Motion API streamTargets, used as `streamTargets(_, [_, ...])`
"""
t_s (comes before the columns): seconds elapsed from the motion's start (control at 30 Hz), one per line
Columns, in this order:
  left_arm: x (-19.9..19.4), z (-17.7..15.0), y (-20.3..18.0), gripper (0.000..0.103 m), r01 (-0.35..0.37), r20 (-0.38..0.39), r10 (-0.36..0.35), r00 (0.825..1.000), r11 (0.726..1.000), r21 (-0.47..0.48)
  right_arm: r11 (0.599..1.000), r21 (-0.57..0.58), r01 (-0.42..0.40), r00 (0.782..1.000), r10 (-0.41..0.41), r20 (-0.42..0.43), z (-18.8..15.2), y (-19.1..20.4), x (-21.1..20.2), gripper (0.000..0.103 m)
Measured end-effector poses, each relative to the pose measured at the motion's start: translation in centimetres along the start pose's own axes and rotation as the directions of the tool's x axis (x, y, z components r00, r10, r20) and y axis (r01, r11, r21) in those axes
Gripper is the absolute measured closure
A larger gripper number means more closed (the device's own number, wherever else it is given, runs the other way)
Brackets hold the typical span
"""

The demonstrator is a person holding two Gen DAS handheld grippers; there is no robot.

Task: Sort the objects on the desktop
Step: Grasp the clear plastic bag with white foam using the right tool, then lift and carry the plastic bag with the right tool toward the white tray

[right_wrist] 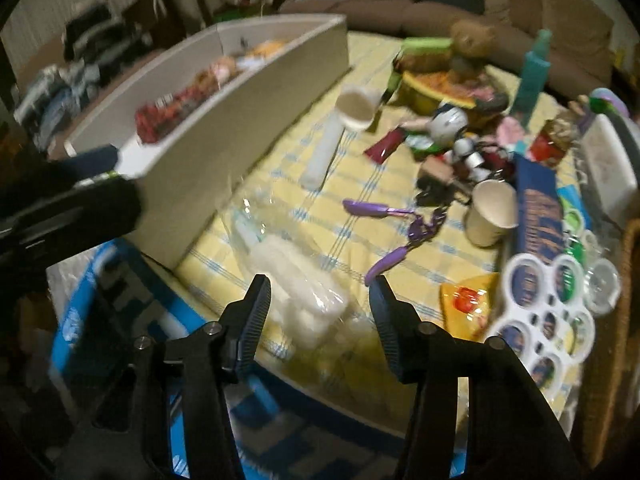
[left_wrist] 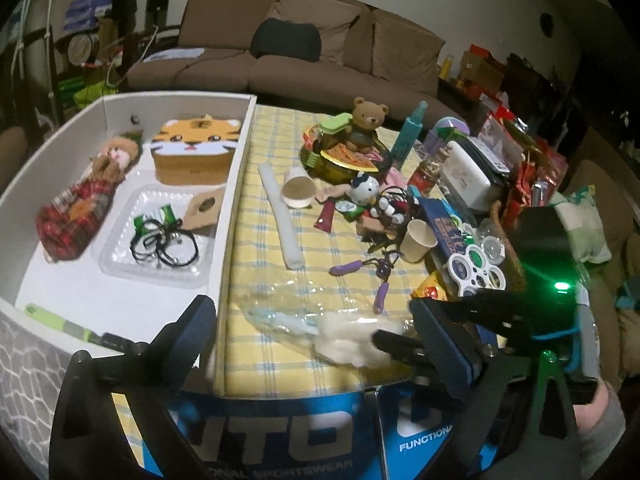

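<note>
My left gripper point(left_wrist: 312, 336) gapes wide, empty, and shows inside the white box point(left_wrist: 236, 184); my right gripper point(right_wrist: 320, 312), half open, straddles the clear bag point(right_wrist: 296, 280) at the near edge, pads apart from it.

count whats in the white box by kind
plush doll: 1
tiger-face box: 1
clear plastic tray: 1
black cords, bundle lying in the tray: 1
green items in the tray: 2
cardboard piece with a hole: 1
green stick: 1
total: 8
</note>
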State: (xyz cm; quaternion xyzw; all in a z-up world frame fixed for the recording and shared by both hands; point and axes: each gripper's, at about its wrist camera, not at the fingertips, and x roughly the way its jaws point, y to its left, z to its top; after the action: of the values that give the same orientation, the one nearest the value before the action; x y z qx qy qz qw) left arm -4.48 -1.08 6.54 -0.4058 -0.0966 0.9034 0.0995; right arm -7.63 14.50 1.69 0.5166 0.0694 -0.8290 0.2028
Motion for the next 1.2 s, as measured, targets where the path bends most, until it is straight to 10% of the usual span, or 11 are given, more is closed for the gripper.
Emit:
streamTargets(0.27, [-0.3, 0.0, 2.0, 0.002, 0.02, -0.011, -0.02, 1.0, 1.0, -0.013, 0.999, 0.016, -0.045, 0.997, 0.046, -0.067, 0.6, -0.9, 1.9, 0.076])
streamTargets(0.47, [-1.3, 0.4, 4.4, 0.002, 0.045, -0.008, -0.046, 0.999, 0.996, -0.081, 0.982, 0.125, -0.142, 0.988, 0.133, 0.073, 1.0, -2.9, -2.7, 0.085])
streamTargets(0.73, [-3.7, 2.7, 6.4, 0.002, 0.234, 0.059, -0.227, 0.972, 0.945, -0.229, 0.989, -0.015, -0.148, 0.964, 0.148, 0.221, 2.6, 0.5, -12.1, 0.085])
streamTargets(0.9, [-7.0, 4.6, 7.8, 0.002, 0.189, 0.118, -0.167, 0.979, 0.957, -0.218, 0.985, -0.093, -0.145, 0.95, 0.165, 0.265, 4.0, 4.4, -15.4, 0.085])
streamTargets(1.07, [-10.0, 5.6, 11.3, 0.002, 0.169, 0.149, -0.133, 0.98, 0.951, -0.258, 0.967, -0.237, 0.097, 0.937, -0.009, 0.349, 4.5, 10.4, -16.9, 0.085])
streamTargets(1.2, [-10.8, 6.3, 14.2, 0.002, 0.275, 0.124, -0.247, 0.961, 0.901, -0.336, 0.823, -0.385, 0.418, 0.847, -0.201, 0.492, 2.9, 17.1, -17.2, 0.085])
